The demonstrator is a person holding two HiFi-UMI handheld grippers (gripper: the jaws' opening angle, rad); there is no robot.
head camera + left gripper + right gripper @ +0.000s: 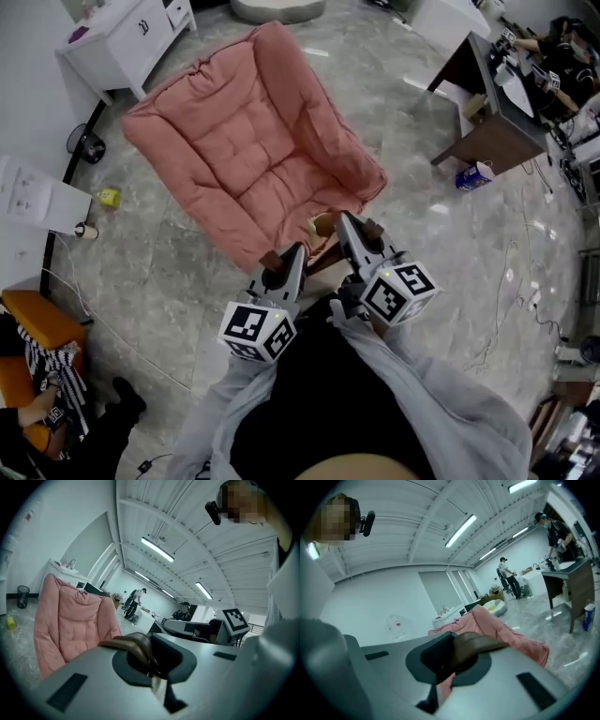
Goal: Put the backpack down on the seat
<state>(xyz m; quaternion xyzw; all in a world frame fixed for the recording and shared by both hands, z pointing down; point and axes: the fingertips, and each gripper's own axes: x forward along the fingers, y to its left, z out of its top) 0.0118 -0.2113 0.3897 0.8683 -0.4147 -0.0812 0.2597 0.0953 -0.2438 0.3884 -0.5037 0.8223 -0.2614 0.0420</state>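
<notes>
Clamping brown straps (135, 642), jaws of left gripper (151, 663) and right gripper (452, 662); whole pink seat (253, 150) only overhead.

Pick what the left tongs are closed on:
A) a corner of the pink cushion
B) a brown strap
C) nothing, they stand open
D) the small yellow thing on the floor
B: in the left gripper view the left tongs are shut on a brown strap, while the pink armchair stands apart beyond them.
</notes>
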